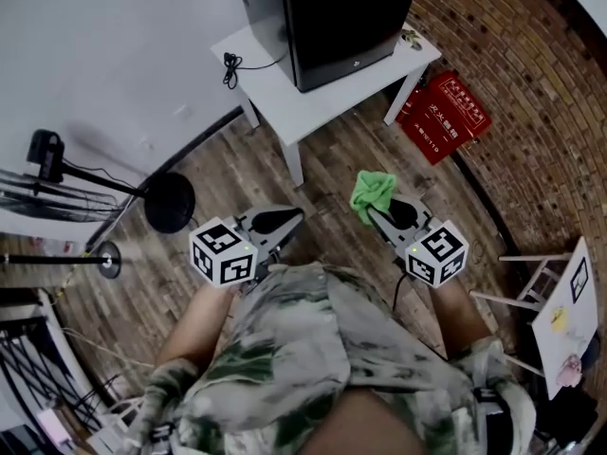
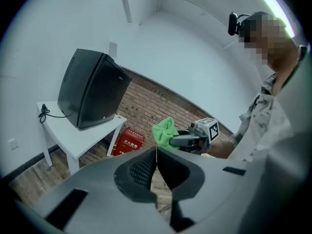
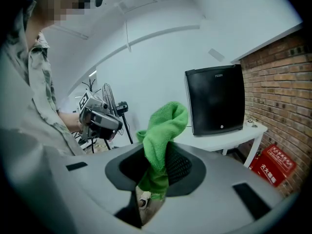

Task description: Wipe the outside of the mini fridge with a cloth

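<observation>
The person's patterned shirt [image 1: 313,368] is filling the bottom of the head view and hiding both forearms up to the marker cubes. Just beyond it, the left gripper [image 1: 285,218] is pointing out over the wooden floor [image 1: 237,173]. In its own view its jaws are lying pressed together along a thin seam, with nothing between them. The right gripper [image 1: 381,214] is clamping the green cloth [image 1: 372,193]. In the right gripper view the cloth [image 3: 163,130] is rising as a folded bunch above the jaws and trailing down between them. It is covering the inner face of one pad, so the place where the pads meet is not showing. The mini fridge [image 1: 346,17] is standing on a white table [image 1: 303,102] well ahead of both grippers, against the white wall. The upper edge of the head view is cutting off its top. A black cable [image 1: 230,64] is lying coiled at the table's left corner, and a small thing on the right corner is too small to tell. A red box [image 1: 442,117] is leaning by the brick wall [image 1: 531,83] beside the table, its print too small to read.
</observation>
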Demonstrator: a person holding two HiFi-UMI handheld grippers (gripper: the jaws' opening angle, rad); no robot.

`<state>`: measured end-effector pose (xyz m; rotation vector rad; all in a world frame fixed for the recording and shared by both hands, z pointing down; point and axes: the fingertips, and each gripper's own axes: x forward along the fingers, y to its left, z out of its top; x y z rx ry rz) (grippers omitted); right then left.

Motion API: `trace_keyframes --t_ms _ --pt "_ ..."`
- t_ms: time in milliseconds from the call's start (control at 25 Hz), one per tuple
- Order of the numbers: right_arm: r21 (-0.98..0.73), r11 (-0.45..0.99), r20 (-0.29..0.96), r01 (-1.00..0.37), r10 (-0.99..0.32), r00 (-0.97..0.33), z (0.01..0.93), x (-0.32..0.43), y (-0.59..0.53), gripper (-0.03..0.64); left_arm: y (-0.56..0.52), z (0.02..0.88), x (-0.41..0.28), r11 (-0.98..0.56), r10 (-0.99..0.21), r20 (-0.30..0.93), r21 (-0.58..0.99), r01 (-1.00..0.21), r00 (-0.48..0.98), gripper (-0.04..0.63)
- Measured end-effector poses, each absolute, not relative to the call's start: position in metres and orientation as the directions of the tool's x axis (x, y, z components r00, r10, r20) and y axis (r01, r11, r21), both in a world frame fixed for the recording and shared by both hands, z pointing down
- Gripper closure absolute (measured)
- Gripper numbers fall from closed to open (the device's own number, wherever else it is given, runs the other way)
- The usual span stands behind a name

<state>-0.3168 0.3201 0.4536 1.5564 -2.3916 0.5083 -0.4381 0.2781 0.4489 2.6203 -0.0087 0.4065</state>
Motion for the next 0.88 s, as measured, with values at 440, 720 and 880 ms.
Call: trace_keyframes --t_ms 440,720,880 --pt "-0.147 0.382 0.371 -0.912 -0.834 -0.409 0.449 -0.315 0.337 0.512 0.295 0.454 -0.432 -0.884 0.081 0.302 0.462 -0.071 0.95 0.566" --pt "-0.14 0.385 0.376 -0.912 -0.831 -0.409 0.452 -0.318 0.34 0.514 0.298 0.462 -0.433 -0.881 0.092 0.31 0.469 -0.068 0.946 0.566" --pt "-0.137 0.385 0.374 -0.913 -0.833 -0.408 0.452 -0.314 0.343 0.514 0.3 0.465 -0.43 -0.881 0.095 0.32 0.468 -0.071 0.943 0.565"
